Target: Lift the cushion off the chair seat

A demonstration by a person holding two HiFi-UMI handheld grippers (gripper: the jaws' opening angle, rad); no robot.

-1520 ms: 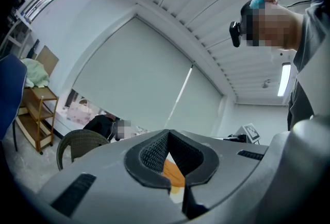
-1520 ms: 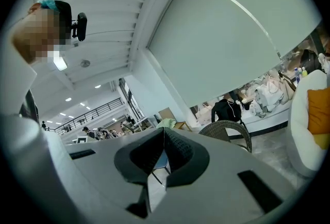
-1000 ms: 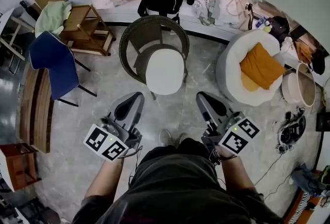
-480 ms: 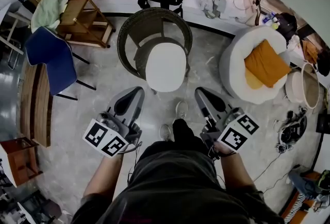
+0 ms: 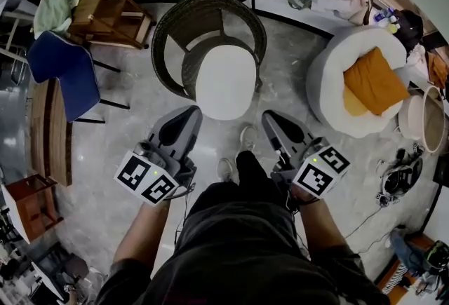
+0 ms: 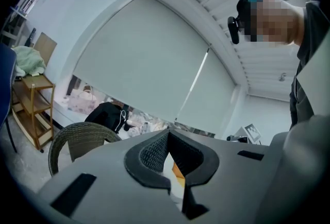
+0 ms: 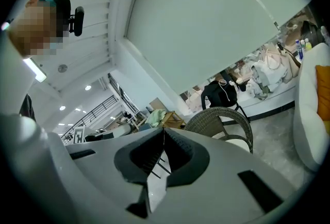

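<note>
Approach step: left gripper (image 5: 188, 113) and right gripper (image 5: 271, 118), fingers (image 5: 179, 134) closed on nothing, near the chair (image 5: 175, 26); next they must open for the cushion (image 5: 224, 83)

The left tool (image 5: 189, 113) and right tool (image 5: 271, 119) are grey tapered shells, each bearing a white cube (image 5: 146, 181) with black square markers and a green light. The person wears a dark shirt (image 5: 238, 247) and pale shoes (image 5: 224, 169).
</note>
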